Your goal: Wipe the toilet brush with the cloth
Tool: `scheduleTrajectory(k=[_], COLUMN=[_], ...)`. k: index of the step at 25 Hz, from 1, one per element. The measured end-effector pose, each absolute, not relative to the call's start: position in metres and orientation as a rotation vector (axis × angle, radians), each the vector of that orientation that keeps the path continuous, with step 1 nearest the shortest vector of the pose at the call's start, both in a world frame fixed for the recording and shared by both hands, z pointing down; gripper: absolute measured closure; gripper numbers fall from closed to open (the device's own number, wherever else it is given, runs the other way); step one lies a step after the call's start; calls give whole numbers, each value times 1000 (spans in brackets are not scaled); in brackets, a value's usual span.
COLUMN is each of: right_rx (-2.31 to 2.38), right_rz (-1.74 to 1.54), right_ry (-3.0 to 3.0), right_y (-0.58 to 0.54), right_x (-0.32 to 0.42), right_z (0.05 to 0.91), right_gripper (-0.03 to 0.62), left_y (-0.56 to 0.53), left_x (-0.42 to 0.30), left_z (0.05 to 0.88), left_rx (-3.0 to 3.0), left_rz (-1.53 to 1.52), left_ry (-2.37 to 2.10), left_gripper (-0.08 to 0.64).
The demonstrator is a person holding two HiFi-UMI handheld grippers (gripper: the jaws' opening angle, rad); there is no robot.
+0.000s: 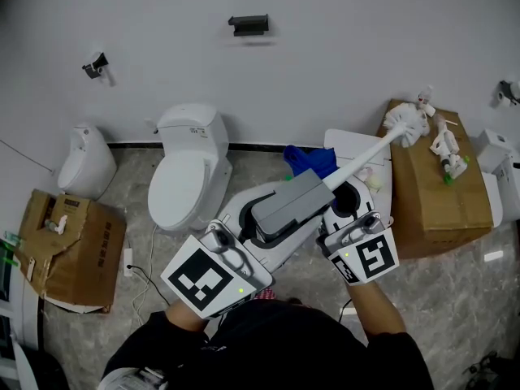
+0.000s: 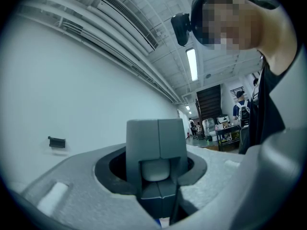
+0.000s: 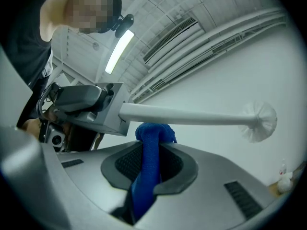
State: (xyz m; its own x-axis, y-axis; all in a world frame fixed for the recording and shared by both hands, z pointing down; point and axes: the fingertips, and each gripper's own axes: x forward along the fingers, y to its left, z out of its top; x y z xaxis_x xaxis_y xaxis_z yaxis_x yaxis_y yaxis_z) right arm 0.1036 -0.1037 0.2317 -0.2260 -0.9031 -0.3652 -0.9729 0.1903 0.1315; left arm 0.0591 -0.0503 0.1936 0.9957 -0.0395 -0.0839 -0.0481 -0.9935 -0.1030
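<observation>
Left gripper [image 2: 157,152]: fingers [image 2: 141,143] are closed together, and the butt end of the toilet brush [image 3: 192,116] is clamped between them. The brush is held out roughly level, straight ahead of these fingers.

Right gripper [image 3: 152,164]: fingers are closed on a bunched blue cloth [image 3: 151,138], which stands up out of the fingertips. The top of the bunch is seen against the underside of the white shaft [image 1: 361,154], just beyond the left fingers. Contact is judged likely but cannot be confirmed.

Further out from both sets of fingers, the rest of the shaft is bare of cloth. The white bristle head [image 1: 406,124] is at the far end, well apart from the cloth and above a cardboard box [image 1: 439,193].

Assessment: both items are secured and the cloth has been brought to the handle end, so wiping is judged to be at an early stage. The shaft beyond the cloth and the bristle head are judged to be left to wipe. No visible soiling or clean streak is available to show what has been covered
</observation>
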Motion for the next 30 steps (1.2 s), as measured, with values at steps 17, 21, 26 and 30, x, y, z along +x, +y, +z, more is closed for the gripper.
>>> scheduleTrajectory(k=[17, 21, 26, 30], right_rx=[-1764, -1749, -1749, -1737], right_rz=[610, 593, 562, 554], right_ry=[2265, 2265, 2258, 2256], right_y=[-97, -94, -93, -91], right_x=[96, 97, 98, 98], right_z=[223, 223, 223, 221], right_gripper=[526, 526, 526, 526], left_y=[-53, -52, -52, -51], left_x=[60, 59, 59, 59], left_z=[196, 196, 196, 196], left_rx=[-3047, -3046, -3042, -3057], left_rz=[114, 116, 122, 109], left_ry=[56, 51, 38, 41], left_gripper=[380, 381, 381, 382])
